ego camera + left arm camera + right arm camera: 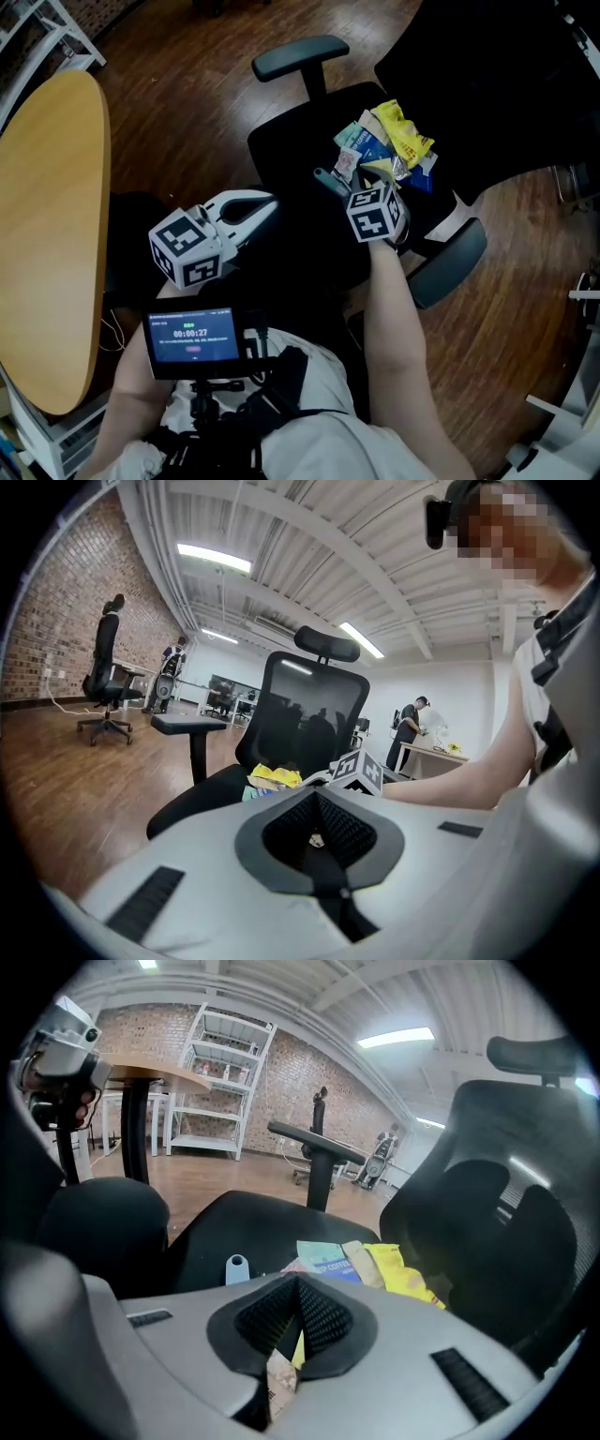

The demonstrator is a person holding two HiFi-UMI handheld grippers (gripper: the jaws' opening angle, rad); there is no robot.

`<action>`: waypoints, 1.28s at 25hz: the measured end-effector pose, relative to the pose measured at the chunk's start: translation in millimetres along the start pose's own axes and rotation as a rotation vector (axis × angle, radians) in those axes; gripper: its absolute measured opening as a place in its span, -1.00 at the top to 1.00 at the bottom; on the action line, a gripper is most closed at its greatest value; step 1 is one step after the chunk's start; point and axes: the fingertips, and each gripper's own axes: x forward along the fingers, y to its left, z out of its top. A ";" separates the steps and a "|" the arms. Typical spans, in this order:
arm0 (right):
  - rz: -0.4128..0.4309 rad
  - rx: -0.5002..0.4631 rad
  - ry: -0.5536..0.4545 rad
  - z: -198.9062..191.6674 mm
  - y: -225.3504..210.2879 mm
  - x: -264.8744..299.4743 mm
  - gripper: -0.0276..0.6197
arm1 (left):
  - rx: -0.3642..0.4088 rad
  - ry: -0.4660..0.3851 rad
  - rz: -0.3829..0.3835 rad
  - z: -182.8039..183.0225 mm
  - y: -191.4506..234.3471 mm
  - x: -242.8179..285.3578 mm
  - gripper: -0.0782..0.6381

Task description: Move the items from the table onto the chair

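A pile of snack packets and sachets (pixel 386 142) lies on the black office chair's seat (pixel 291 159); in the right gripper view the pile (pixel 366 1265) sits just beyond the jaws. My right gripper (pixel 380 180) hovers at the pile's near edge, and in its own view the right gripper (pixel 300 1288) is shut on a small tan sachet (pixel 279 1379) pinched deep in the jaws. A pale blue tag (pixel 236 1267) rests on the seat beside it. My left gripper (pixel 265 206) hangs over the seat's left edge, and its own view shows the left gripper (pixel 317 801) shut and holding nothing.
The wooden table (pixel 47 234) stands at the left with no items on the part that shows. A second black chair (pixel 487 84) is at the upper right. The chair's armrests (pixel 300 54) flank the seat. A small screen (pixel 192 342) hangs at my chest.
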 end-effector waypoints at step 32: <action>0.678 0.116 -0.828 274.0 139.2 -159.2 0.91 | -0.011 -0.313 0.247 130.1 14.5 -132.6 0.76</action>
